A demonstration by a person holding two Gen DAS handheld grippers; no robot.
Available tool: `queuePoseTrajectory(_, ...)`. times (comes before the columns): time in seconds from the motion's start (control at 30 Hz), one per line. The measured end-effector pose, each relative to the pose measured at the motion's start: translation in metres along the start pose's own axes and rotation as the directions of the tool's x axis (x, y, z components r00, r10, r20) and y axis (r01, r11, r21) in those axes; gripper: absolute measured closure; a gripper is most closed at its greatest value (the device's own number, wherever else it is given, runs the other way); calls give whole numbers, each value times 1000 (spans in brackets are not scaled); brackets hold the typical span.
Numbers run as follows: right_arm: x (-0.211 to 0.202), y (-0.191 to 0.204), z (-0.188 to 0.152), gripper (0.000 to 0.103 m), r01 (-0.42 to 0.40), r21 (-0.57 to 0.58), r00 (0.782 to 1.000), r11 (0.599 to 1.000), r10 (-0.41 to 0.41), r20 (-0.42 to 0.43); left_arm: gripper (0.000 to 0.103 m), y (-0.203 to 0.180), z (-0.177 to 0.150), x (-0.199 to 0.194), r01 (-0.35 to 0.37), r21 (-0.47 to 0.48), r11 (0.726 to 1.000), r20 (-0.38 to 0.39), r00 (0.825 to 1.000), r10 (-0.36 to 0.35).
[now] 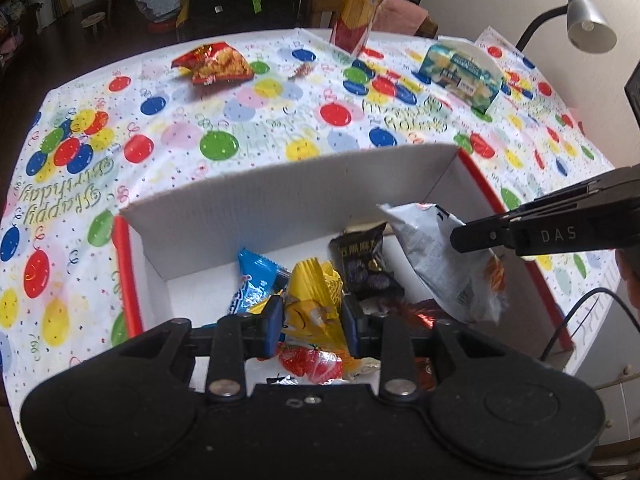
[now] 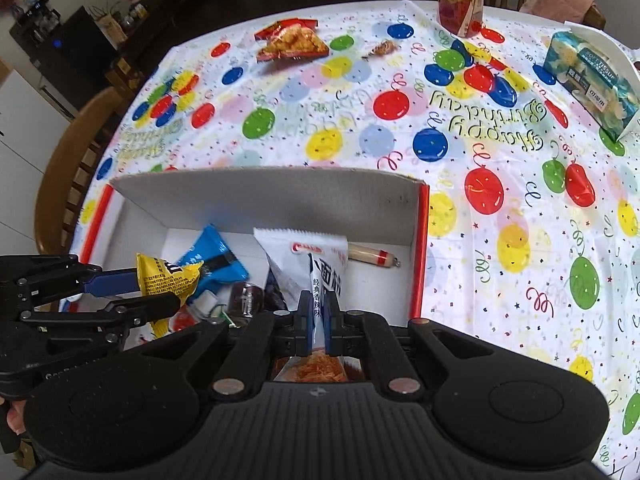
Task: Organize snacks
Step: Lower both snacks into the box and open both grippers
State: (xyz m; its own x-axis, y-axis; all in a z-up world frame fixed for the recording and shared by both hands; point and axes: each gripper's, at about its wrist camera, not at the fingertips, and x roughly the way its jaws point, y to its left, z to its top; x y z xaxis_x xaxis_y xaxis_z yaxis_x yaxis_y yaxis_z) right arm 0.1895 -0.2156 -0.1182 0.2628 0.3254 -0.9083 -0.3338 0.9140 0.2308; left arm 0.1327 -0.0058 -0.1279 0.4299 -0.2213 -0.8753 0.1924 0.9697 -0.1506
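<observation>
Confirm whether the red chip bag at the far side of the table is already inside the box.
No, the red chip bag lies on the tablecloth, well beyond the box.

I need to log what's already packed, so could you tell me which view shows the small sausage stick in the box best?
The right wrist view: the sausage stick lies unobstructed on the box floor near the far wall. In the left wrist view it isn't visible, apparently hidden behind the white packet.

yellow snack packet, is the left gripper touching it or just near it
Touching. The left wrist view shows the yellow snack packet pinched between both blue pads of the left gripper over the box.
</observation>
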Motion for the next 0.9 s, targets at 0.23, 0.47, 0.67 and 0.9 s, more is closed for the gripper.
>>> queuePoseTrajectory(0.23, 10, -1, -6, 98, -2, 16, 1000, 1000, 2, -8, 74, -5, -8, 19, -12, 13, 1000, -37, 999, 12)
queuePoseTrajectory(0.47, 5, -1, -5, 98, -8, 26, 1000, 1000, 8, 7, 74, -4, -11, 27, -28, 14, 1000, -55, 998, 29)
queuePoseTrajectory(0.67, -9, -3, -2, 97, -44, 31, 999, 999, 43, 28, 74, -2, -11, 27, -34, 9, 999, -57, 998, 34)
queuePoseTrajectory(0.9, -34, 0, -1, 97, -75, 6, 995, 997, 74, 73, 68, 2, -11, 22, -20, -16, 1000, -62, 998, 19)
